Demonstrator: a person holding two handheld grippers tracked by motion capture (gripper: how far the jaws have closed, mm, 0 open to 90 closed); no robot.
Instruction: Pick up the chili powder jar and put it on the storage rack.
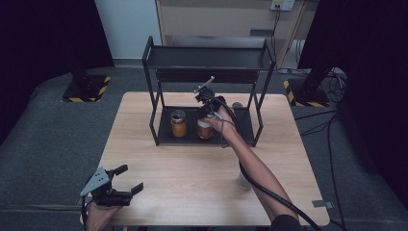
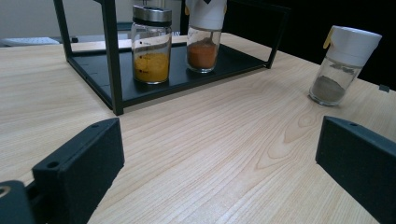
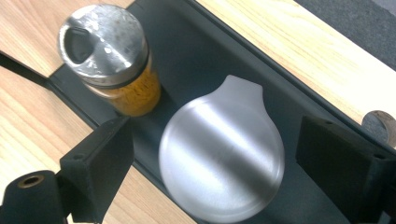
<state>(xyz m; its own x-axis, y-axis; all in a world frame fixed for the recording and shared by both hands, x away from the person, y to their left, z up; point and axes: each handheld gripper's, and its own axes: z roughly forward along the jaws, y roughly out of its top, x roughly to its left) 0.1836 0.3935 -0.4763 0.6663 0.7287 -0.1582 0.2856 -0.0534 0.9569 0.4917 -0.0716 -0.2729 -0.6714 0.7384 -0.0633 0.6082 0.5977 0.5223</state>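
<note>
A black two-tier rack stands at the back of the wooden table. On its lower shelf a jar of yellow spice with a metal lid stands left of a jar of orange spice with a white lid. My right gripper hangs over the orange jar. Its jaws stand on either side of the white lid with gaps showing, so it is open. My left gripper rests open and empty near the table's front left corner.
A third jar with grey powder and a white cap stands on the table at the right, beside my right forearm. A small round brown thing sits just behind the rack. The rack's upper shelf and posts hem in the lower shelf.
</note>
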